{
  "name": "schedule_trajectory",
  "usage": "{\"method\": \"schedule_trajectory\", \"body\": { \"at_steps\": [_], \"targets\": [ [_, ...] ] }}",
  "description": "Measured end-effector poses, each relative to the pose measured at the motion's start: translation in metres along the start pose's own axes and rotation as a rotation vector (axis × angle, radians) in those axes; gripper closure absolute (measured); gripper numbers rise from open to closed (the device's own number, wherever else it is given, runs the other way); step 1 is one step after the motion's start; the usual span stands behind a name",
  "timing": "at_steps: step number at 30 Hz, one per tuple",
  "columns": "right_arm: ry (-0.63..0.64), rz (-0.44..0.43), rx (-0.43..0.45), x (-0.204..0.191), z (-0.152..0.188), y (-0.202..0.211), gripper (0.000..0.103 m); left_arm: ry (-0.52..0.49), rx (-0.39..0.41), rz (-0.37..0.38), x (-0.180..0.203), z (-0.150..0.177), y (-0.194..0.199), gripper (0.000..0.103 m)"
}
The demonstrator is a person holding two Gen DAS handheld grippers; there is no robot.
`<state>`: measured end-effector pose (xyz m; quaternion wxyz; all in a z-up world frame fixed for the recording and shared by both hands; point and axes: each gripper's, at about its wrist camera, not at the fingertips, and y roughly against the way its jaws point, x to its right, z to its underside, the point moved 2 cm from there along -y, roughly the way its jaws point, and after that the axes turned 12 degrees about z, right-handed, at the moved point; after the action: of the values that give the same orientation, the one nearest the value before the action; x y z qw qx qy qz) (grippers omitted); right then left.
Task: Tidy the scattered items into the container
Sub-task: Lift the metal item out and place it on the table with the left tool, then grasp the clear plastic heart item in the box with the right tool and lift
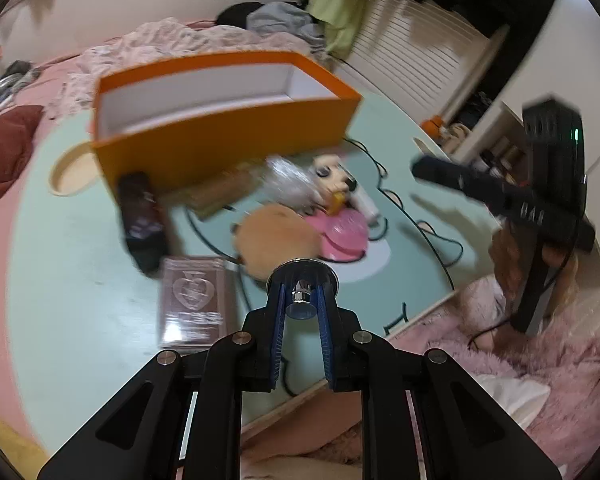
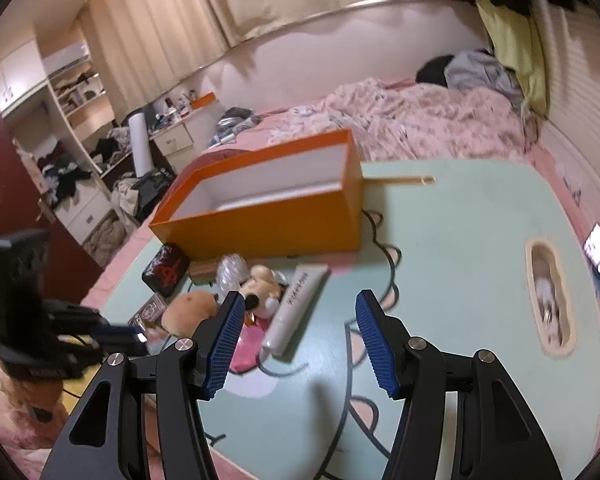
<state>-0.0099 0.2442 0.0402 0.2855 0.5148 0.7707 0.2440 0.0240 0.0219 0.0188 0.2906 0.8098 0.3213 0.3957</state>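
Left gripper [image 1: 302, 300]: blue ribbed pads clenched on a small shiny object with a round chrome disc top [image 1: 302, 270] and a blue-tinted stem; seen from the left wrist, it hangs above the near part of the table.
Right gripper [image 2: 300, 340]: jaws apart, released, nothing between the pads; it hovers over bare tabletop.
Container: open orange cardboard box with white inner walls [image 1: 228, 136], at 12 o'clock from the left gripper, on the far half of the table; its inside looks bare as far as can be seen.
Table: pale mint-green low table with a cartoon drawing in dark outline [image 2: 460, 240].
Scattered pile: just in front of the box, at 11 o'clock from the right gripper: a tan round plush [image 1: 276, 236], a cream and black plush dog [image 2: 262, 290], a crinkled clear plastic wrap [image 2: 232, 270], a pink flat piece [image 1: 344, 234].
Tube: white squeeze tube with a line of dark print along it [image 2: 296, 308], too blurred to read, lying flat beside the plush dog.
Dark case: black rounded case with a red and white emblem [image 2: 166, 268], near the box's left front corner; emblem unreadable.
Card box: clear-wrapped dark box showing a spade shape [image 1: 194, 304], at 10 o'clock from the left gripper; its writing cannot be read.
Background: bed with a pink floral cover [image 2: 420, 124] beyond the table.
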Motion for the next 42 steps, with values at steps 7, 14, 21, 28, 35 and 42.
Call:
{"method": "schedule_trajectory", "body": {
  "at_steps": [7,14,21,28,35,42],
  "targets": [
    [0.032,-0.061,-0.066,-0.015,-0.036,-0.017,0.046,-0.060,0.044,0.015,0.006,0.003,0.002,0.056],
    [0.152,-0.072,-0.209,-0.046,-0.096,-0.039,0.046,-0.085,0.225,0.009,0.002,-0.018,0.056,0.045],
    [0.241,-0.006,-0.513,-0.077,-0.144,-0.115,0.059,0.062,0.360,-0.288,-0.043,-0.075,0.083,0.036],
    [0.302,0.018,-0.824,-0.086,-0.128,-0.177,0.060,0.139,0.378,-0.316,-0.085,-0.113,0.082,0.036],
    [0.287,0.022,-0.947,-0.087,-0.122,-0.206,0.059,0.112,0.395,-0.360,-0.103,-0.131,0.081,0.036],
    [0.313,0.038,-1.003,-0.096,-0.104,-0.223,0.059,0.112,0.383,-0.367,-0.110,-0.131,0.086,0.036]
  ]
}}
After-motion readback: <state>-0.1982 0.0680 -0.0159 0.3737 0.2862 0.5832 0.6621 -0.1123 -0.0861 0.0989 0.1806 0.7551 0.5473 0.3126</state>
